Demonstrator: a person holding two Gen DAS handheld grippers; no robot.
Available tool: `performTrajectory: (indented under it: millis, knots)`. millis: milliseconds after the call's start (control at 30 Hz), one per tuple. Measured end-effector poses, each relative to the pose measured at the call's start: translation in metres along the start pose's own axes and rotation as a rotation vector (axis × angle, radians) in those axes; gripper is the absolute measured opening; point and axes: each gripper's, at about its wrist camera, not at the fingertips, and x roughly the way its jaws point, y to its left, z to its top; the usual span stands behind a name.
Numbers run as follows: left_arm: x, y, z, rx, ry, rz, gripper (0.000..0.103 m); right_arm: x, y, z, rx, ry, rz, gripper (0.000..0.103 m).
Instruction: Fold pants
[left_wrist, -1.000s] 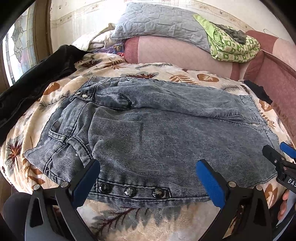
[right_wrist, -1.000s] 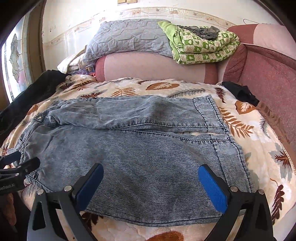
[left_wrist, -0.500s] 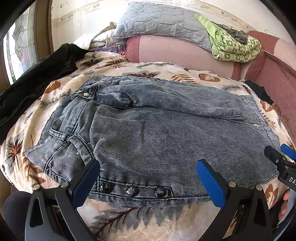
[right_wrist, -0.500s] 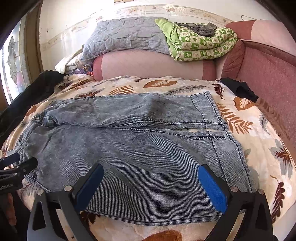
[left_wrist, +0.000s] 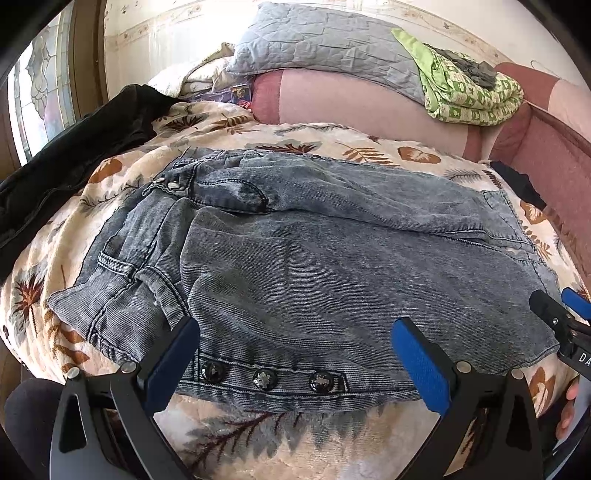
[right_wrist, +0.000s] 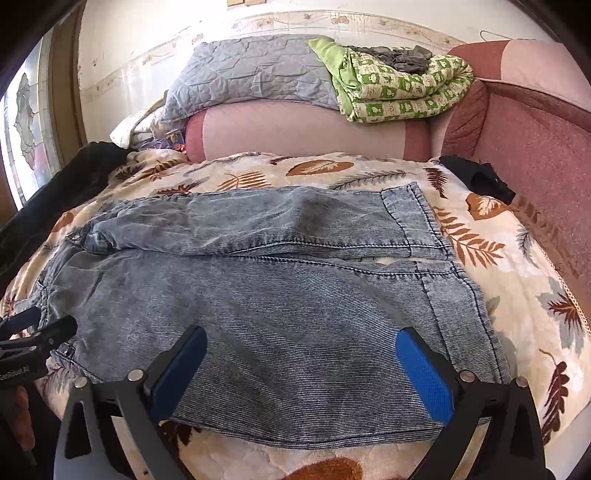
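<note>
While the pants lie flat on the blanket, both grippers hover above their near edge. Left gripper fingers: spread, empty. Right gripper: likewise.

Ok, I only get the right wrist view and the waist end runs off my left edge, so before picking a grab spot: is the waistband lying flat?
Observer: No. In the left wrist view the waistband is bunched, with a raised fold just right of the belt loop.
Operator: Anything hard along the near edge there?
Observer: Yes, three buttons sit in a row on the near edge of the pants.
Operator: And is the left gripper holding cloth?
Observer: No. The left gripper is open, and the buttons lie in the wide gap between its pads.
</note>
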Motion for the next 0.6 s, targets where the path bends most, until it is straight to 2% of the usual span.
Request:
performTrajectory:
  millis: [267, 367, 600]
  knots:
    - [-0.002, -0.002, 0.001, 0.012, 0.002, -0.008, 0.103, 0.0, 0.001, -0.001, -0.004, 0.005, -0.003, 0.103]
    - [-0.007, -0.002, 0.004, 0.016, -0.007, -0.035, 0.103, 0.0, 0.001, 0.0, -0.002, 0.004, -0.002, 0.103]
    - [-0.044, 0.007, 0.024, -0.044, -0.091, -0.111, 0.103, -0.003, -0.003, 0.0, 0.016, -0.007, 0.003, 0.103]
